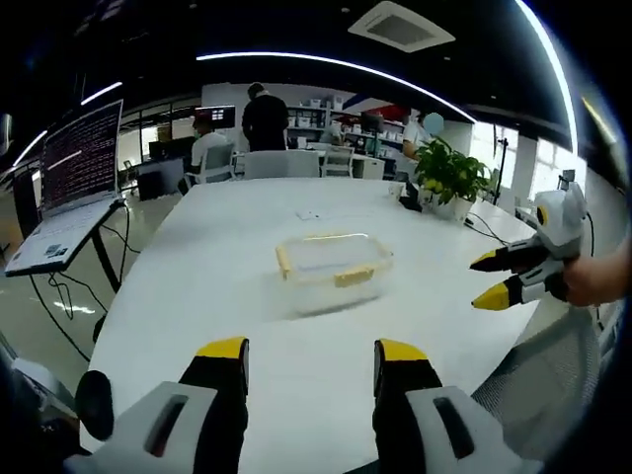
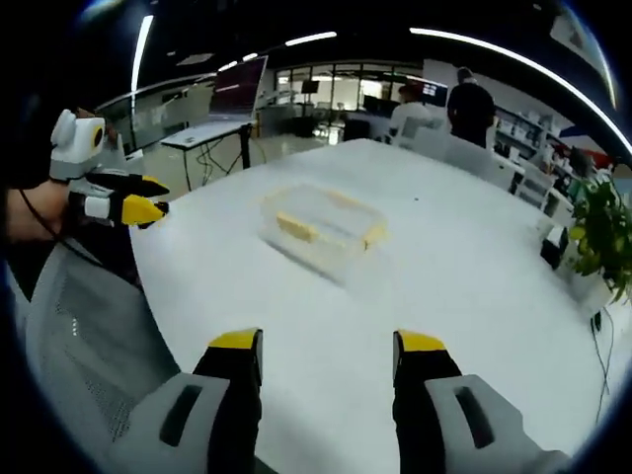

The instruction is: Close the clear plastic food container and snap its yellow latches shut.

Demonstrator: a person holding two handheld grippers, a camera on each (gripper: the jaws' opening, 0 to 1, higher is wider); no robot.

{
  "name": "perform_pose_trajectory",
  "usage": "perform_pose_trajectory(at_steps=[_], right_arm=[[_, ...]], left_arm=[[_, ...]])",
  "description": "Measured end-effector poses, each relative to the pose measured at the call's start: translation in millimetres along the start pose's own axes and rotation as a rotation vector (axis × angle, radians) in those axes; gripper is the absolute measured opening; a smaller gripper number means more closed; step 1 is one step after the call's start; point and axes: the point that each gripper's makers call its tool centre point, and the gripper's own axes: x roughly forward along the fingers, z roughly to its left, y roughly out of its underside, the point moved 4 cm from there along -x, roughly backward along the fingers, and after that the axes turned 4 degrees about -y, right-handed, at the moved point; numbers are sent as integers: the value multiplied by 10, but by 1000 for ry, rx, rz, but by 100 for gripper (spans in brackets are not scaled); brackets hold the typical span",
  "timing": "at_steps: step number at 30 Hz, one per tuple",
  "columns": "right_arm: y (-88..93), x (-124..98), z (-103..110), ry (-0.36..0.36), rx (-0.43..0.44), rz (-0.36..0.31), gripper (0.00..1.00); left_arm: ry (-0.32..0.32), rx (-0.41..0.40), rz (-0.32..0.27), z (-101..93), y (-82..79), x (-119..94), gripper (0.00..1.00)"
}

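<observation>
We are holding both grippers back from the work, with the clear plastic food container [image 1: 333, 271] sitting alone near the middle of the white tabletop [image 1: 197, 286], just above centre in the left gripper view and a little left of centre in the right gripper view. The lid looks to be resting on the container already, though the blur keeps us from saying whether it is fully seated. Yellow latches [image 1: 354, 277] are showing along its near long side and at the left end; we cannot tell whether any is snapped down. The left gripper [image 1: 310, 354] is rising from the bottom of its view with jaws wide apart and nothing between them. The right gripper [image 2: 328, 346] is likewise spread wide and carrying nothing; it is also showing at the right edge of the left gripper view, held in a hand. Both are well apart from the container. We are judging this as the approach step, with no contact made. The next move is calling for bringing one gripper in to steady the body while the other is pressing the lid flat, then pushing each latch down.
</observation>
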Motion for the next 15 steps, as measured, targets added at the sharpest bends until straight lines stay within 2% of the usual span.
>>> perform_pose_trajectory(at_steps=[3, 8, 12, 15], right_arm=[[20, -144, 47, 32, 18, -18, 49], [47, -267, 117, 69, 61, -41, 49], [40, -360, 180, 97, 97, -59, 50], [43, -417, 185, 124, 111, -76, 50]], left_arm=[[4, -14, -28, 4, -14, -100, 45], [27, -33, -11, -13, 87, -217, 45], [37, -94, 14, 1, 203, -277, 45], [48, -123, 10, -2, 248, -303, 45]])
